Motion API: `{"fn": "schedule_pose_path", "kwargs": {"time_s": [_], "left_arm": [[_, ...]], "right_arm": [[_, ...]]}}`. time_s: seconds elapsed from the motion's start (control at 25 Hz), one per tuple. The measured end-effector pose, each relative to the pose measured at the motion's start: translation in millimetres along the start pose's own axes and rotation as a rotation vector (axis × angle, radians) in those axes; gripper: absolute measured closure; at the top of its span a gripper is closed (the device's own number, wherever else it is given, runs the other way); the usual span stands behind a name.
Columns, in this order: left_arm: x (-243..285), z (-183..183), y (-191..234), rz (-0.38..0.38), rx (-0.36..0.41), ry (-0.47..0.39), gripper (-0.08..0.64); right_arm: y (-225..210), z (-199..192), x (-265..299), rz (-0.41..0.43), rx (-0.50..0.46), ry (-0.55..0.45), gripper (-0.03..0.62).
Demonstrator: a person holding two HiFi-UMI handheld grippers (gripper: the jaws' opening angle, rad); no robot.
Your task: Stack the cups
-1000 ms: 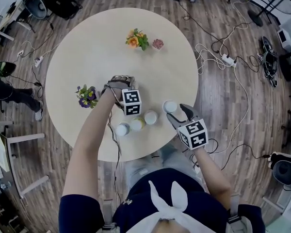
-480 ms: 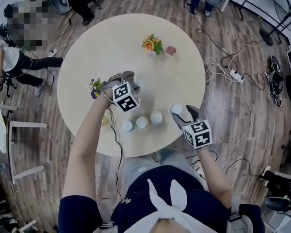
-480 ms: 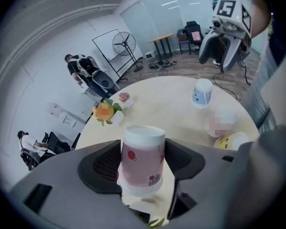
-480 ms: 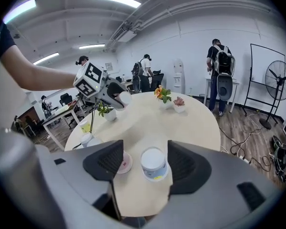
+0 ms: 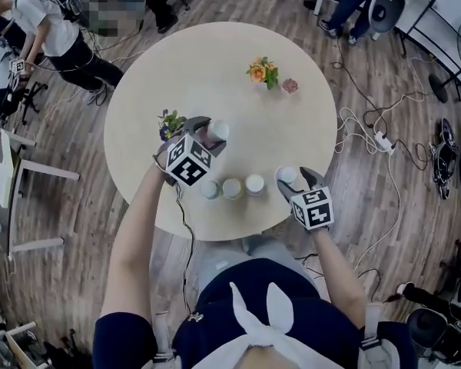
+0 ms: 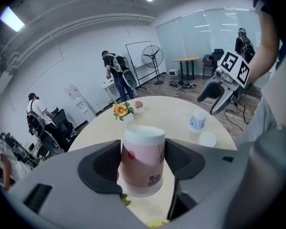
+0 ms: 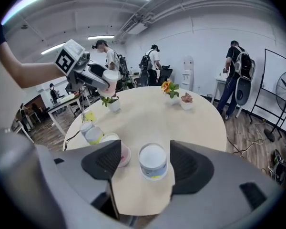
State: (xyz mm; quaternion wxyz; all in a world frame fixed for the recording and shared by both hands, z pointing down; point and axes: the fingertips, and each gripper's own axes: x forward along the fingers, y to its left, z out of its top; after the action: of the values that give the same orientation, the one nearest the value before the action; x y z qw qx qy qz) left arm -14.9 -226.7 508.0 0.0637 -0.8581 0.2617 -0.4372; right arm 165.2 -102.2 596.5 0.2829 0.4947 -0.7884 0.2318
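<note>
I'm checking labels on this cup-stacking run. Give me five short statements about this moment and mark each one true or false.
1. The left gripper grips a pink cup. True.
2. The right gripper is clamped on a white cup. False: its jaws have just been opening and stand apart, with the cup untouched between them on the table.
3. Three cups stand in a row near the person's edge of the table. True.
4. The table is square. False: it is round.
5. The pink cup already sits stacked on another cup. False: it is held up in the air, clear of the others.
</note>
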Motion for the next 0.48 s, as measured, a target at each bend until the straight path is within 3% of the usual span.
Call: {"fn": "schedule_pose_path", "kwargs": {"time_s": [0.32, 0.48], "left_arm": [[-63, -27, 3, 0.084, -0.395, -0.180, 0.265], [-84, -43, -1, 0.149, -0.509, -0.244, 0.265]], "right_arm": [[-6, -13, 20, 0.013, -0.053, 0.060, 0.270], [-7, -22, 29, 0.018, -0.063, 0.096, 0.269]]}}
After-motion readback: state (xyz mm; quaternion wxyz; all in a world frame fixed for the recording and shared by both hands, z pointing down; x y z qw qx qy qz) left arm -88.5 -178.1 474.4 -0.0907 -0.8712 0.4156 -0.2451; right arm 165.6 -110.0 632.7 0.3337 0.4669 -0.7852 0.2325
